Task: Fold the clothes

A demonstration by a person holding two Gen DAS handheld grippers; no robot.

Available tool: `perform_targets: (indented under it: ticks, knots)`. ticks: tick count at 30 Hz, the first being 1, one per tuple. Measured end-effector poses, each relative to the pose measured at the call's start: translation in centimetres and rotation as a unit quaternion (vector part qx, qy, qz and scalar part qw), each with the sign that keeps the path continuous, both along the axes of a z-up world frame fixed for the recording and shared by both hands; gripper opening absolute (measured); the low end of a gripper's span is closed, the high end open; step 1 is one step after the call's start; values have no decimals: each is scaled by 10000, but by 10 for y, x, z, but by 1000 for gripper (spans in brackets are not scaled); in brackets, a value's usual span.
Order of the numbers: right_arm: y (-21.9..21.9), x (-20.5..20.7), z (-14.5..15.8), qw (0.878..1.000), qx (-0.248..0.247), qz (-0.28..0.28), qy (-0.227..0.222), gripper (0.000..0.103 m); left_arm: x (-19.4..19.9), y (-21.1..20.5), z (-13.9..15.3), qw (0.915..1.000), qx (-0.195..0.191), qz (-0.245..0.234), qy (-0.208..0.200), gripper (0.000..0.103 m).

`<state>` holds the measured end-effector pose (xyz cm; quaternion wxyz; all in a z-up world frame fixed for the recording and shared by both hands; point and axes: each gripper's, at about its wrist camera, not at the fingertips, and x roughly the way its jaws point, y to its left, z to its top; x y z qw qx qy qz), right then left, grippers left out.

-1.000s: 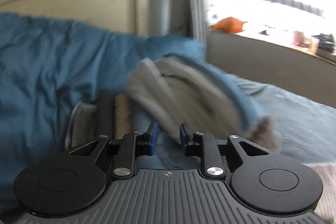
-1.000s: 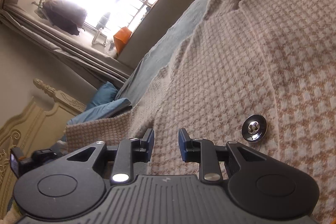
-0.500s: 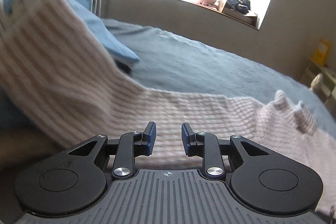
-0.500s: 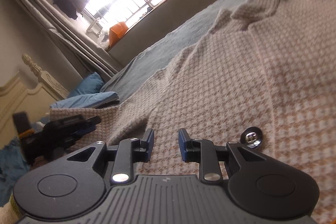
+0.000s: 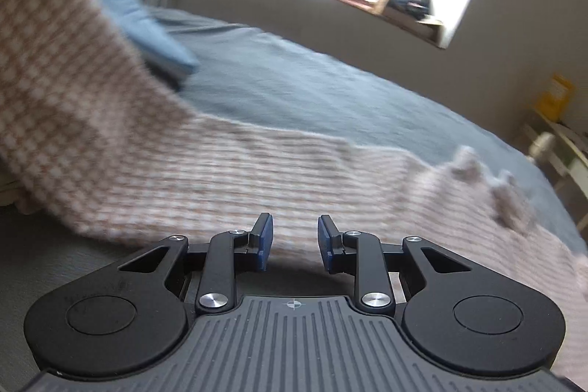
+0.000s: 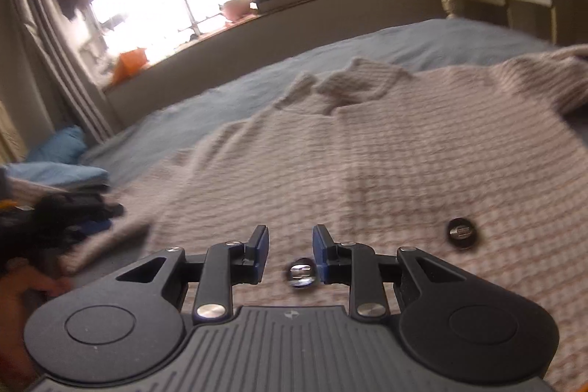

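A beige-and-white checked knit cardigan [image 6: 367, 164] lies spread on the grey-blue bed [image 5: 312, 90], folded blue cloth [image 6: 55, 171] beside it. Left gripper [image 5: 292, 237] and right gripper [image 6: 290, 245] jaws gape empty; a silver button [image 6: 301, 272] sits between the right ones.

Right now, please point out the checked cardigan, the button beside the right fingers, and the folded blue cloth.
checked cardigan [image 6: 386, 153]: right wrist view, front panel.
button [image 6: 462, 233]: right wrist view, its centre.
folded blue cloth [image 5: 147, 24]: left wrist view, top surface.

Cardigan [image 6: 367, 164] spread on the bed [image 6: 257, 87]; folded stack [image 6: 58, 175] left of it; windowsill [image 6: 220, 24] behind
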<state>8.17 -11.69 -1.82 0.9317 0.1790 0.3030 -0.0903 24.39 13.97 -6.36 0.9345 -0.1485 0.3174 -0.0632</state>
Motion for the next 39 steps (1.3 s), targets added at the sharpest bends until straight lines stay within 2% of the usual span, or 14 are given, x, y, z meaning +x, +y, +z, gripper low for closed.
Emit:
perform_targets:
  ticks: [3,7,10,14,18,19,20,22,27,30,32,33,34,39]
  knots:
    - [-5,1,-12,9992,-160,-236,266,28,-11,-23,-1,9988,-38,-471,-88,31]
    - [-9,-4,-18,9973,-389,-498,373,28,-21,-44,-18,9955,-83,-935,147,31]
    - [-13,-4,-22,9962,-458,-571,470,28,-27,-53,-33,9939,11,-1063,307,31]
    - [-14,-3,-34,9963,-398,-519,554,29,-29,-54,-41,9937,66,-1091,240,33]
    - [-11,-4,-37,9973,-339,-485,439,41,-33,-61,-44,9921,154,-1242,54,51]
    - [-10,-5,-36,9974,-362,-467,420,50,-36,-64,-45,9918,219,-1261,-17,54]
    - [-7,-5,-34,9973,-425,-440,412,58,-38,-67,-46,9913,308,-1278,-90,55]
    - [-1,-6,-30,9970,-550,-385,395,62,-42,-72,-45,9906,480,-1277,-140,56]
    - [5,-14,-15,9969,-622,-401,253,63,-48,-64,-28,9920,375,-1205,58,63]
    - [-7,-28,-3,9956,-561,-686,293,69,-54,-65,-15,9888,447,-1401,239,73]
    - [-16,-36,-3,9939,-540,-865,430,74,-58,-68,-7,9851,493,-1594,408,86]
    - [-20,-40,-4,9928,-527,-950,512,76,-60,-70,-4,9836,522,-1655,494,98]
    - [-25,-43,-5,9915,-514,-1036,593,79,-61,-72,-3,9827,553,-1672,565,102]
    - [-41,-52,-16,9852,-364,-1365,971,89,-69,-82,-4,9801,832,-1560,899,103]
